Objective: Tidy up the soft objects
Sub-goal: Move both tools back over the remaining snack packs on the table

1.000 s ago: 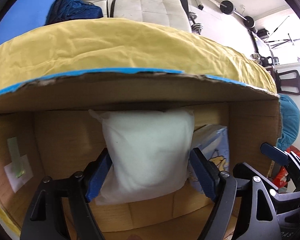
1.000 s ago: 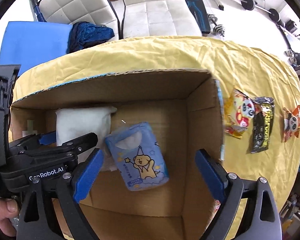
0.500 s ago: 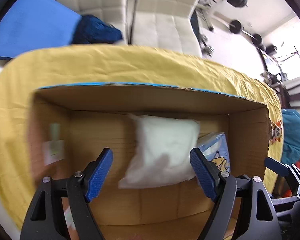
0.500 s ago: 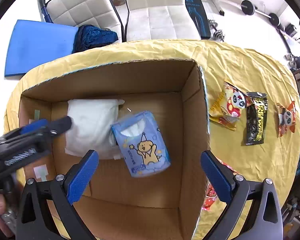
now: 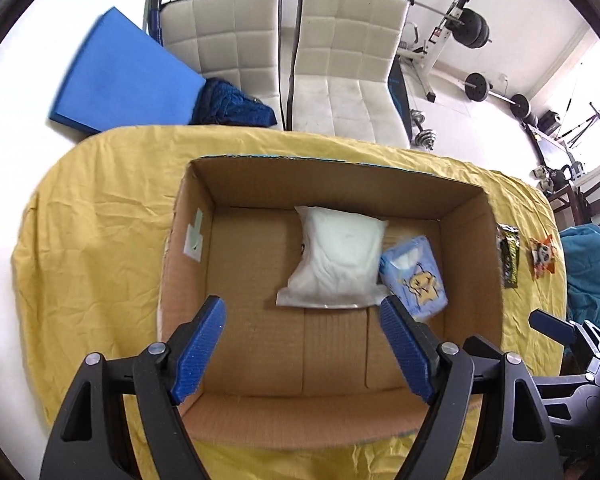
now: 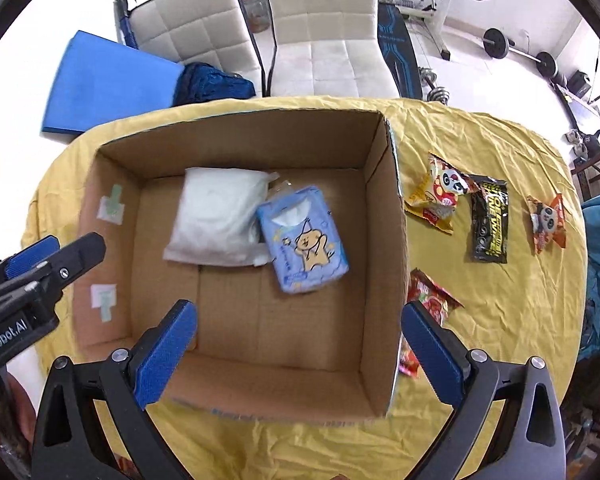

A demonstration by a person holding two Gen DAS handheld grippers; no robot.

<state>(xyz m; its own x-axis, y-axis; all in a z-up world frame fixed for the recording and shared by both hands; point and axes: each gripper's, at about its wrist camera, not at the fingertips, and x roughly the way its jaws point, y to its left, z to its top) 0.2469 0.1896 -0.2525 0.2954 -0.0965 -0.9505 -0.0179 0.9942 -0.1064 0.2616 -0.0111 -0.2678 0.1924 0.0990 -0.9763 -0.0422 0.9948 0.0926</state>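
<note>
Covering the round table, a crumpled yellow cloth [image 6: 492, 320] carries an open brown cardboard box [image 6: 384, 216]. Lying on the box floor, a white soft pillow-like pack [image 5: 340, 264] touches a blue tissue pack printed with a cartoon bear [image 6: 302, 240] on its right. Four snack packets (one black) [image 6: 489, 220] lie on the cloth outside. Both the left gripper [image 5: 304, 354] and right gripper [image 6: 300, 354] hang above the box, jaws spread, holding nothing.
</note>
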